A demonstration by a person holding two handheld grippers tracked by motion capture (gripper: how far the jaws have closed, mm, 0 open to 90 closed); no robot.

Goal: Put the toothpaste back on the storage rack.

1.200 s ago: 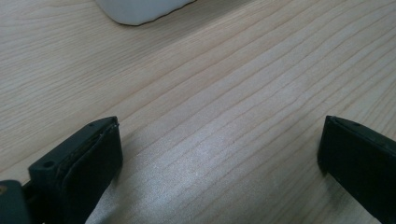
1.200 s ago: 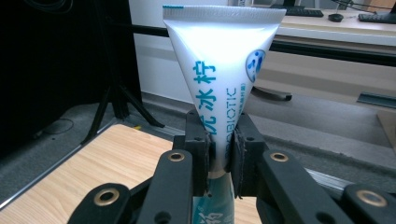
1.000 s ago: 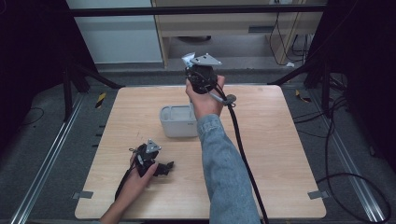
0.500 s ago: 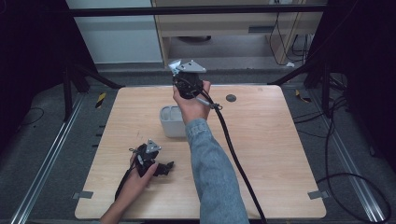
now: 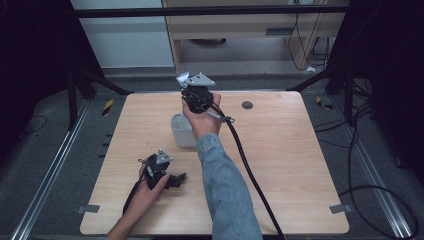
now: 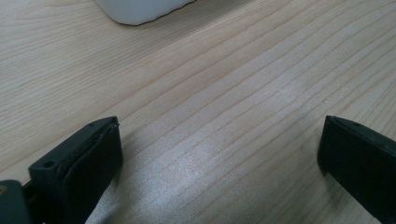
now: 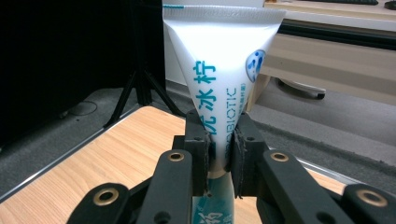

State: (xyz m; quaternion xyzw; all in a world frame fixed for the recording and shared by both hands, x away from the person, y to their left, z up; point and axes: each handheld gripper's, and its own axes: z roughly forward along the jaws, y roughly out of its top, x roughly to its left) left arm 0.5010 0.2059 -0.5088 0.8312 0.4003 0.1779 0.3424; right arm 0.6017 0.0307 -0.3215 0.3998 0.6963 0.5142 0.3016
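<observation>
A white toothpaste tube with blue lettering stands upright with its crimped end up, and my right gripper is shut on its lower part. In the high view that right gripper hangs over the far side of a white cup near the table's middle. My left gripper rests low on the wooden table at the front left, held by a hand. Its jaws stand wide apart in the left gripper view, with only bare wood between them, and the cup's base lies just beyond.
A small black round disc lies on the table's far side, right of the cup. The right gripper's black cable trails across the table toward the front edge. A sleeved forearm crosses the middle.
My right gripper has carried the tube leftward and a little nearer, from the table's far middle to above the white cup. The left gripper has stayed put.
</observation>
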